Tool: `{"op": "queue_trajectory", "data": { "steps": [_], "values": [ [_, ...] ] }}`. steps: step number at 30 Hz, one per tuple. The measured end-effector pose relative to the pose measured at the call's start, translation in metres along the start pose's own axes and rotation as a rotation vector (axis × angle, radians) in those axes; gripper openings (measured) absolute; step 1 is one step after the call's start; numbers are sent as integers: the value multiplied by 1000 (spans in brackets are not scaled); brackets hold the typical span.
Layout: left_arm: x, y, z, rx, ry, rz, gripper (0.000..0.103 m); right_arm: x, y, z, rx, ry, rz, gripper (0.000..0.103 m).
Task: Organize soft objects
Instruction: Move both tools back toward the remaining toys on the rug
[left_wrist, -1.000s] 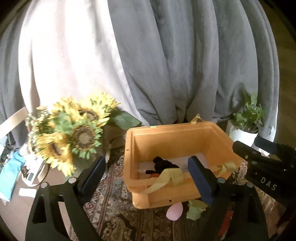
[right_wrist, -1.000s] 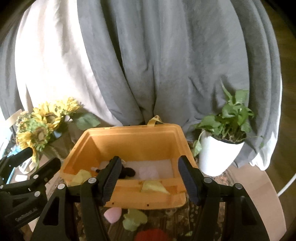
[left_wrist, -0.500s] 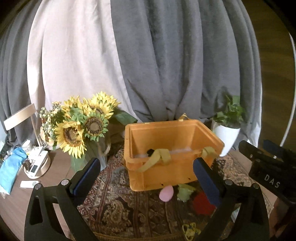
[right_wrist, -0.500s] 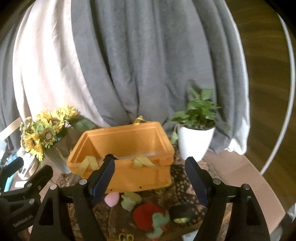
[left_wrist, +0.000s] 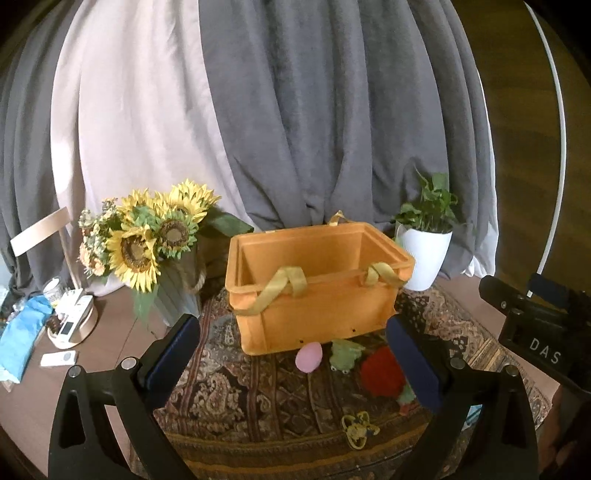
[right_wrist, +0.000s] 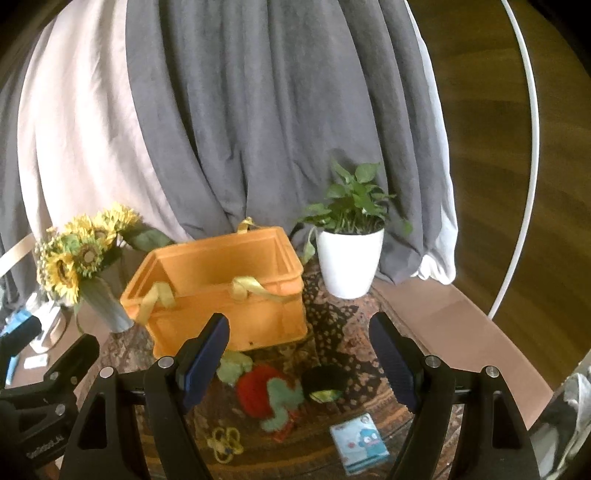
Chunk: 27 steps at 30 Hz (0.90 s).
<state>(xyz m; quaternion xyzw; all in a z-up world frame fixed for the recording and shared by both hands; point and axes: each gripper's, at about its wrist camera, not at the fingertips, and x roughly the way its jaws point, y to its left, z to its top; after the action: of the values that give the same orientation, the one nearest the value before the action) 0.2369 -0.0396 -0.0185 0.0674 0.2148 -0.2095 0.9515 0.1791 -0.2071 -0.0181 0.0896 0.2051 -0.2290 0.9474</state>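
In front of the orange basket: soft toys lie loose on the rug – pink egg, green frog, red plush | left tongs and right tongs both wide, empty | step: choosing a toy | next: lower onto red plush, pinch gently, lift over the basket rim.

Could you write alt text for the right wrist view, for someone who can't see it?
An open right gripper hangs above a red plush and black toy on a patterned rug, before an orange basket.
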Motion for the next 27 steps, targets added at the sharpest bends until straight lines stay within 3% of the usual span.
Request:
{"op": "queue_trajectory", "data": {
  "steps": [13, 27],
  "values": [
    [-2, -40, -44, -37, 65, 66, 103, 5, -42, -36, -49, 74, 41, 79],
    [24, -61, -94, -5, 171, 88, 103, 43, -62, -85, -88, 246, 86, 79]
  ]
}}
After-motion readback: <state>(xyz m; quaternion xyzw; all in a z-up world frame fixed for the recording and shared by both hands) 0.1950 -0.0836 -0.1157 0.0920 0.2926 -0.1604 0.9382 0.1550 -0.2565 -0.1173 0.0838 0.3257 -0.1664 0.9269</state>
